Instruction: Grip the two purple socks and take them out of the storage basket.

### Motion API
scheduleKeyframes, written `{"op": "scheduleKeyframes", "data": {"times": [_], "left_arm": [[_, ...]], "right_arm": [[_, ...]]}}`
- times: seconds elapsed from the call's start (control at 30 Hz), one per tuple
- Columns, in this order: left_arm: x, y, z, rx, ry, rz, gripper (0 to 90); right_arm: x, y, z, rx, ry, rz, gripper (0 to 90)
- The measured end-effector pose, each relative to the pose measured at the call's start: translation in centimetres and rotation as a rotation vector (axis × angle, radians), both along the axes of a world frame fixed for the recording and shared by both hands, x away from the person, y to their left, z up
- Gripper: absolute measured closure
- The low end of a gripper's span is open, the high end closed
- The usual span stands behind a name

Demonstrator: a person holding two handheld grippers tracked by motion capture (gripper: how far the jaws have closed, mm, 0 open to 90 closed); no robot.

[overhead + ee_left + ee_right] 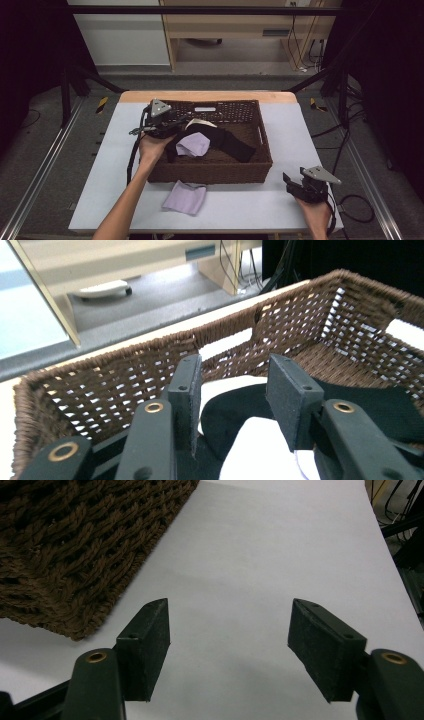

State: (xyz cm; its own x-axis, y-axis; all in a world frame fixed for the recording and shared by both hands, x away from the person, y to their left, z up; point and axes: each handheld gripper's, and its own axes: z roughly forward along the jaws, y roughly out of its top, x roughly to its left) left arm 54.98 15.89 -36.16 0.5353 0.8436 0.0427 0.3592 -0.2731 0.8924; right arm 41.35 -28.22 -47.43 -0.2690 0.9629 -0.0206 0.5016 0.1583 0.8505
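Note:
A brown wicker basket [210, 172] stands in the middle of the white table. Inside it lie a black cloth [227, 142], a lilac cloth [193, 145] on top of it and a white cloth [200, 122] behind. My left gripper [175, 124] hangs over the basket's left rear part, with its jaws apart. In the left gripper view the left gripper [235, 365] stands just above the black cloth [225, 412], and nothing is pressed between the pads. My right gripper [292, 179] rests at the table's front right, and in its own view the right gripper [230, 605] is open over bare table.
A second lilac cloth [184, 197] lies on the table just in front of the basket. The basket's front right corner [75, 555] is close to the left of the right gripper. Beyond the table's far edge stand a metal frame and a wooden cabinet [240, 25].

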Motion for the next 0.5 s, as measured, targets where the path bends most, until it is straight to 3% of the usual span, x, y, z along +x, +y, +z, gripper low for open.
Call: {"op": "scheduleKeyframes", "data": {"times": [0.1,0.23,0.5], "left_arm": [[0.4,-0.2,-0.6,0.038,0.022,0.002,56.8],[0.7,-0.4,-1.4,0.043,0.058,0.000,55.7],[1.3,-0.9,-3.0,0.136,0.151,-0.009,55.0]], "right_arm": [[0.0,0.0,0.0,0.002,0.002,0.001,33.2],[0.0,0.0,0.0,-0.004,0.001,0.002,33.2],[0.0,0.1,-0.1,-0.005,0.003,0.003,33.2]]}}
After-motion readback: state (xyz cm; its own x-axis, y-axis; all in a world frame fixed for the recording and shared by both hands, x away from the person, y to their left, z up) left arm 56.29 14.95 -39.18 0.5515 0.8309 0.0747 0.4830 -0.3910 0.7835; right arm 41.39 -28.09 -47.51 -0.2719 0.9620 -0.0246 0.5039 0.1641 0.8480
